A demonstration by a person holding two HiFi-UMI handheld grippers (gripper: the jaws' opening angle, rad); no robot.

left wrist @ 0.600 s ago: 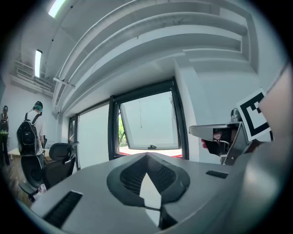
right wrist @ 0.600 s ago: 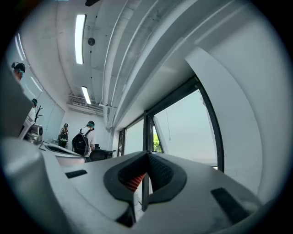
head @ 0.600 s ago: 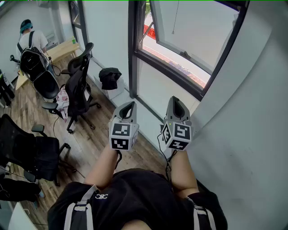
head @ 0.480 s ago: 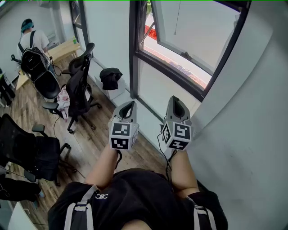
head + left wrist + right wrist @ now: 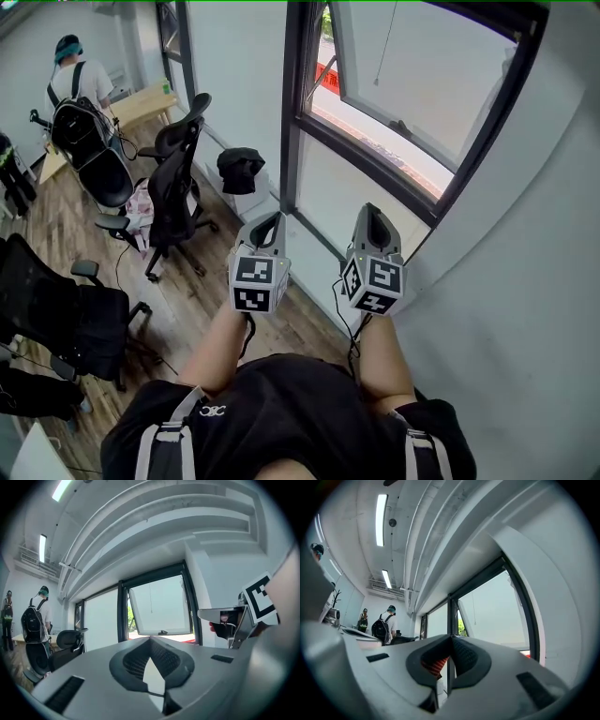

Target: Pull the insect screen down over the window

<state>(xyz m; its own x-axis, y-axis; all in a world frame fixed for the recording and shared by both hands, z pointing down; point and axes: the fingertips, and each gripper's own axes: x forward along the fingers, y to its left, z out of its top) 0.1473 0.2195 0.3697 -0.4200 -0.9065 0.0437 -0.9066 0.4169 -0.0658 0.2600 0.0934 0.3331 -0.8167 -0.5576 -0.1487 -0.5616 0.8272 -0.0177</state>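
While both forearms reach forward from a black-clad torso, the left gripper (image 5: pixel 271 218) and the right gripper (image 5: pixel 367 210) are held side by side at about the same height, close together but not touching. Each points its jaws up toward the wall ahead. In the left gripper view (image 5: pixel 150 640) the jaws are pressed together with nothing between them, and the right gripper view (image 5: pixel 451 637) shows the same. Each gripper's marker cube (image 5: pixel 255 284) sits at the rear, just above the wrist.

Ahead of and above both pairs of jaws is the window (image 5: pixel 424 86), its dark-framed sash tilted open outward at the bottom. A thin cord (image 5: pixel 382 47) hangs inside its upper part, well beyond the jaw tips. The insect screen itself cannot be made out in any view. A white wall (image 5: pixel 525 281) runs to the right of the right jaws.

Left of the left jaws and below them lies a wooden floor (image 5: pixel 187 292) with several black office chairs (image 5: pixel 174 178). A black bag (image 5: pixel 240 167) rests on a low box by the glass. Farther off, a person with a backpack (image 5: pixel 77 82) stands at a wooden bench (image 5: pixel 141 101). Long ceiling lights (image 5: pixel 381 513) glow overhead.
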